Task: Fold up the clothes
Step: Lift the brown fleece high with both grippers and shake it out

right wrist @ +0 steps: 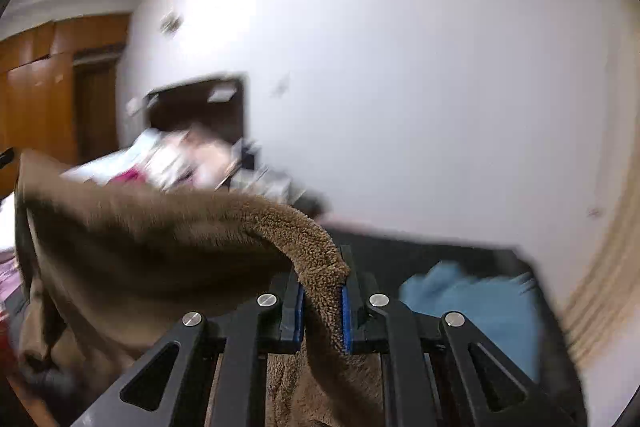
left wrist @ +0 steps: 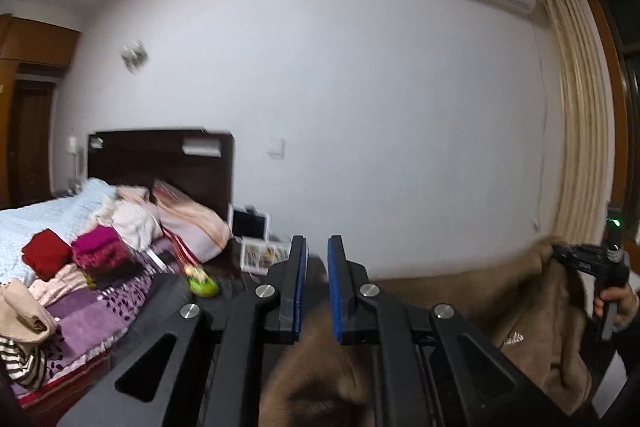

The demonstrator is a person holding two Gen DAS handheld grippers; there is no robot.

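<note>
A brown fleece garment (left wrist: 472,311) hangs in the air, stretched between both grippers. My left gripper (left wrist: 317,259) is shut on one corner of it, and the fabric bunches between the blue pads and falls below them. At the right edge of the left wrist view my right gripper (left wrist: 560,254) clamps the other corner, with a hand (left wrist: 616,301) around its handle. In the right wrist view the right gripper (right wrist: 323,291) is shut on the brown fleece garment (right wrist: 160,235), which runs away to the left. The far left end of the garment is blurred.
A bed (left wrist: 92,307) at the left carries folded and loose clothes, among them a red (left wrist: 42,253) and a magenta piece (left wrist: 100,251). A dark headboard (left wrist: 160,163) stands behind it. A dark surface (right wrist: 440,251) below holds a blue garment (right wrist: 472,303). Curtains (left wrist: 576,115) hang at right.
</note>
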